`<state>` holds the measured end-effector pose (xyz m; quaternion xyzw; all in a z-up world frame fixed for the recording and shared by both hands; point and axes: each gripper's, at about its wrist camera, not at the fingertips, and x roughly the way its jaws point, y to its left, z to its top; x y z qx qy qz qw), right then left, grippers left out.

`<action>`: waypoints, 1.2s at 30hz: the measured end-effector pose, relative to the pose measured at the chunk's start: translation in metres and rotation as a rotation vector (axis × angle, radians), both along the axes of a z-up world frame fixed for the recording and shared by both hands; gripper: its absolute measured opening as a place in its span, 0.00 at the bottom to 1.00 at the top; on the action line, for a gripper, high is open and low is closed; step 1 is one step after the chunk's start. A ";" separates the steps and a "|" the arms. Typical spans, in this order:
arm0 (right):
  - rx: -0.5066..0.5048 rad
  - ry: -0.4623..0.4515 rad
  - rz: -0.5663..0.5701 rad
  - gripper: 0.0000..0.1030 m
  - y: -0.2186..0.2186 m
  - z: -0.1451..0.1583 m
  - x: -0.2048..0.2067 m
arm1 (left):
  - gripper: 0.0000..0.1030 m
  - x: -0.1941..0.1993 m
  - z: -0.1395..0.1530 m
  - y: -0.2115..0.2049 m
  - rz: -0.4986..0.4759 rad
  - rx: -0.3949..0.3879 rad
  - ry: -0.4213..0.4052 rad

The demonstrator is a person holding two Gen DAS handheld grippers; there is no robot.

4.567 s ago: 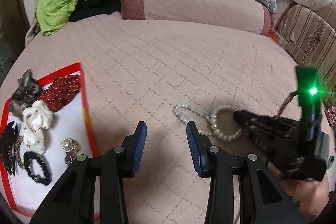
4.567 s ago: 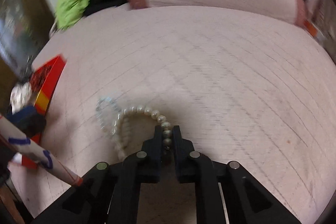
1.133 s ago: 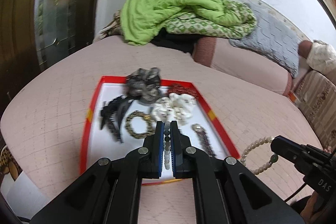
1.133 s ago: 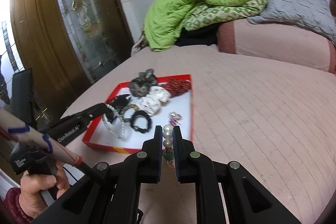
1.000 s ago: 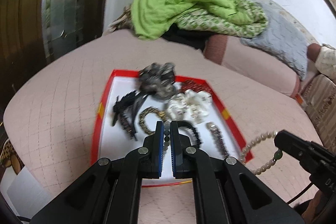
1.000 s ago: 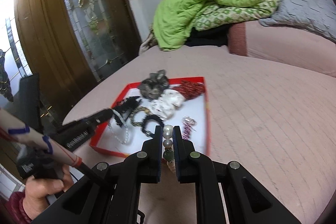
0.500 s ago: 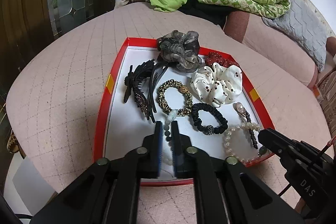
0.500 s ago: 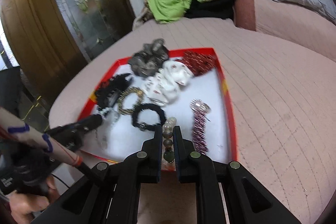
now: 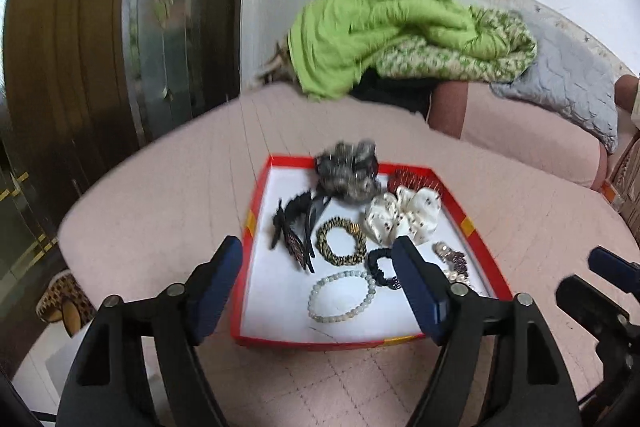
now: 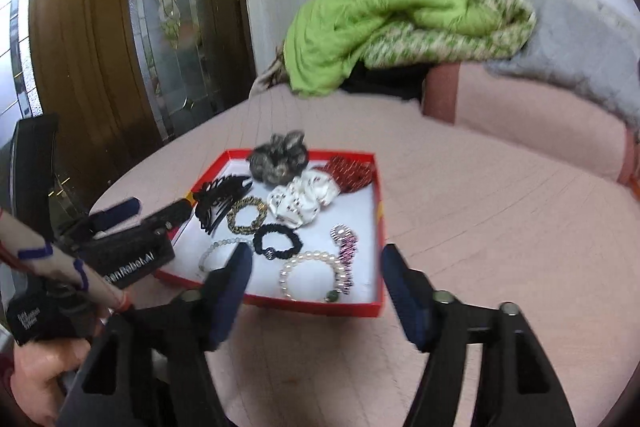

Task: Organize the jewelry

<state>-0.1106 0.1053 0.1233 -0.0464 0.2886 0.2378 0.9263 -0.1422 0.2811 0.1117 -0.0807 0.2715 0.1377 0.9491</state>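
Note:
A red-rimmed tray with a white floor lies on the pink quilted bed; it also shows in the right wrist view. A pale green bead bracelet lies at its near left. A white pearl bracelet with a green bead lies at its near right. My left gripper is open and empty, just above the near edge of the tray. My right gripper is open and empty, above the pearl bracelet. Each gripper shows at the edge of the other's view.
In the tray lie a grey scrunchie, a white dotted scrunchie, a red one, a leopard hair tie, a black hair tie, black claw clips and a beaded clip. A green quilt is piled behind.
Both grippers have opened and let go of their bracelets, which now lie in the tray. Both grippers have pulled back and up from the tray.

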 end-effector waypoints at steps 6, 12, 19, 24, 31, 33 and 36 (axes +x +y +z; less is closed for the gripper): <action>0.005 -0.038 -0.041 0.79 -0.028 0.017 -0.042 | 0.98 -0.058 0.029 -0.024 -0.007 0.028 -0.074; 0.008 -0.055 -0.099 0.85 -0.041 0.022 -0.068 | 0.99 -0.077 0.043 -0.039 0.034 0.111 -0.065; 0.008 -0.083 -0.079 0.86 -0.038 0.029 -0.077 | 0.99 -0.086 0.049 -0.035 0.083 0.103 -0.079; 0.006 -0.064 -0.069 0.86 -0.035 0.026 -0.077 | 0.99 -0.085 0.044 -0.034 0.092 0.111 -0.054; -0.002 -0.062 -0.059 0.86 -0.030 0.024 -0.081 | 0.99 -0.085 0.040 -0.028 0.096 0.094 -0.044; -0.005 -0.055 -0.056 0.86 -0.029 0.023 -0.079 | 0.99 -0.085 0.038 -0.026 0.096 0.089 -0.040; -0.006 -0.045 -0.054 0.87 -0.027 0.021 -0.079 | 0.99 -0.084 0.036 -0.025 0.095 0.086 -0.035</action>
